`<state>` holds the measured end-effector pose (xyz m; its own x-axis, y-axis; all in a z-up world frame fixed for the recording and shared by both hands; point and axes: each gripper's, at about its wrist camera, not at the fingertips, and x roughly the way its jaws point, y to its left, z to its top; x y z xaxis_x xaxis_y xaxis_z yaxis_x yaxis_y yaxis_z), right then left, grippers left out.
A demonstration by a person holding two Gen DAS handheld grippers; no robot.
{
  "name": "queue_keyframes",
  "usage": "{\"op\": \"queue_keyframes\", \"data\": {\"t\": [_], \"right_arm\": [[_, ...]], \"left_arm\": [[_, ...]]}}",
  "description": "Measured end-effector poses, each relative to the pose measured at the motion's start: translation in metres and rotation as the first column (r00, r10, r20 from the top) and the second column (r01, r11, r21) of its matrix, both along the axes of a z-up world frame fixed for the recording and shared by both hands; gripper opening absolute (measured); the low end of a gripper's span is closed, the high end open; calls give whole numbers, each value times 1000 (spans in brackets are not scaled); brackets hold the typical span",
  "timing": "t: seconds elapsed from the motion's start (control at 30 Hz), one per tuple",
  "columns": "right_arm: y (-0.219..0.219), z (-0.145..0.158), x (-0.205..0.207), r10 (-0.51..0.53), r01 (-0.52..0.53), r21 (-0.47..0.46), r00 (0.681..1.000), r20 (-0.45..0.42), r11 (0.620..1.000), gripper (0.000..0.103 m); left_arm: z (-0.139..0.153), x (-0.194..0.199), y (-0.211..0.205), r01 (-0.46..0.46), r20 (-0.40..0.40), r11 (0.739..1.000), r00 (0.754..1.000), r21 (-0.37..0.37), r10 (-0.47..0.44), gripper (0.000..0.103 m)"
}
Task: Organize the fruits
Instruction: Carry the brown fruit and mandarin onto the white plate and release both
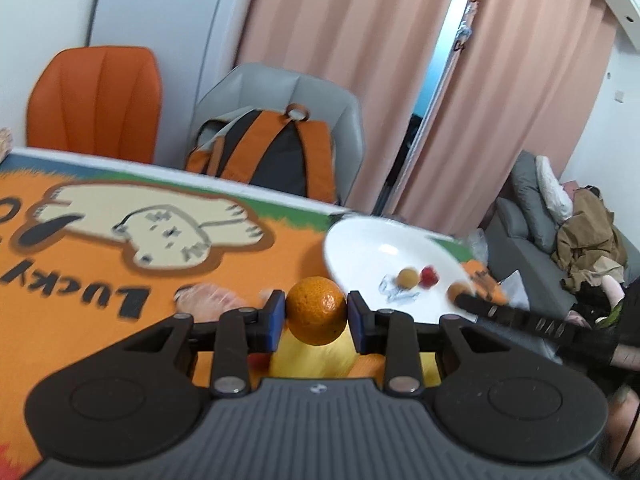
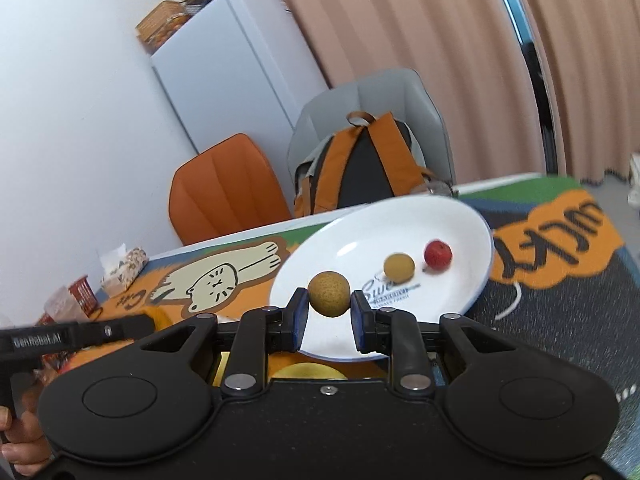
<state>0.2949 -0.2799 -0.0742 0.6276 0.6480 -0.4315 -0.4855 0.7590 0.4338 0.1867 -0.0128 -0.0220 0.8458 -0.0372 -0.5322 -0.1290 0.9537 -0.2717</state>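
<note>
Fruit is held in both tools above the tabletop [image 2: 560, 288]: an orange [image 1: 316, 310] is clamped in the left tool [image 1: 316, 316], a small tan fruit [image 2: 329, 293] in the right tool [image 2: 329, 312]. Just ahead, a white plate [image 2: 460, 280] is seen already carrying a second tan fruit [image 2: 399, 266] and a red fruit [image 2: 438, 254]. Two pieces appear sorted, and both gripped pieces are judged yet to be placed. Something yellow [image 1: 316, 360] is glimpsed beneath the left tool, possibly more fruit to be sorted.
</note>
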Motion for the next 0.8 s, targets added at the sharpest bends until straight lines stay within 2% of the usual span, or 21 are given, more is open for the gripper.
{"op": "queue_keyframes", "data": {"t": [0.17,0.37,0.5,0.6,0.8], "right_arm": [[2,-7,3,-31,31,-43,1000,1,999,24],[-8,-7,7,-66,66,-28,998,8,997,24],[-16,-7,11,-73,73,3,997,13,997,29],[-18,-9,15,-91,91,-8,996,6,996,38],[-28,-7,19,-126,126,15,992,-22,992,42]], "left_arm": [[5,26,-11,35,-2,999,999,12,-35,32],[-5,54,-28,61,-23,998,998,33,-61,32],[-9,66,-41,84,-14,995,996,49,-83,32],[-15,76,-48,95,-27,995,995,41,-94,32],[-23,88,-56,107,-45,994,993,37,-105,32]]}}
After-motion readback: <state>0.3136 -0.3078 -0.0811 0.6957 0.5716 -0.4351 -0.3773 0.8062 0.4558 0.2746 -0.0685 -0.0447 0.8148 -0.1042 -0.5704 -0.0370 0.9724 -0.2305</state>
